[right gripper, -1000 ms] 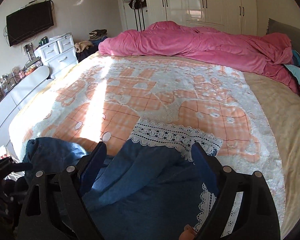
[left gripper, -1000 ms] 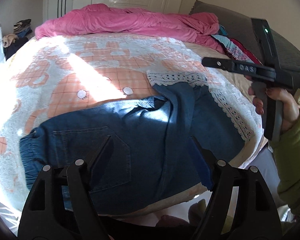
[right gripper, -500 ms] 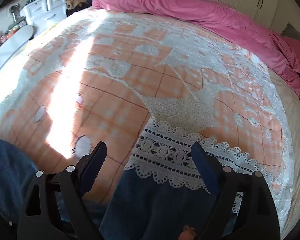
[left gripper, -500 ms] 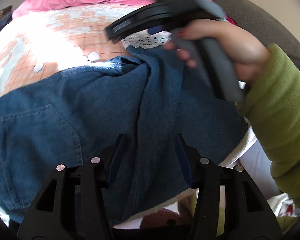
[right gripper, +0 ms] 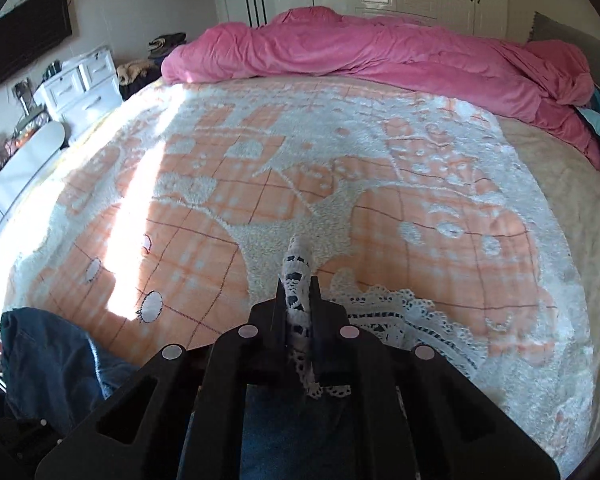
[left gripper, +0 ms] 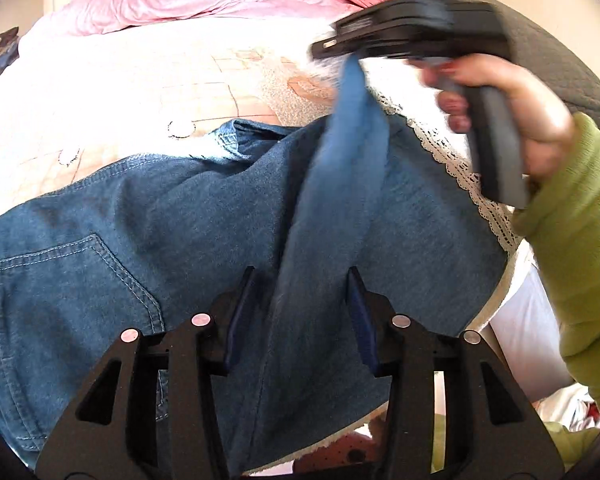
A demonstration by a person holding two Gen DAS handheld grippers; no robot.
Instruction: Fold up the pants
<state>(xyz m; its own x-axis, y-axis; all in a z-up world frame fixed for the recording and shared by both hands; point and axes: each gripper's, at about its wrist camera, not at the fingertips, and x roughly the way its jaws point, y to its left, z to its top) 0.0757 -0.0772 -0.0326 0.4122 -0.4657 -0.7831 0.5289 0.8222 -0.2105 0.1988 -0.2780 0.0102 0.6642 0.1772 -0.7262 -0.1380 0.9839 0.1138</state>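
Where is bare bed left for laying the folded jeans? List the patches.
Free: the wide blanket stretch between the pink duvet and the jeans, and the beige strip along its right. Crowded: the near edge, where jeans, lace hem and both grippers meet.

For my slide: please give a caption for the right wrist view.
Right claw shut on lace hem of jeans above the bedspread.

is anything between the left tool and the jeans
Nothing visible. The left tool is closing with a fold of the jeans already between its fingers; the right tool pinches the lace hem.
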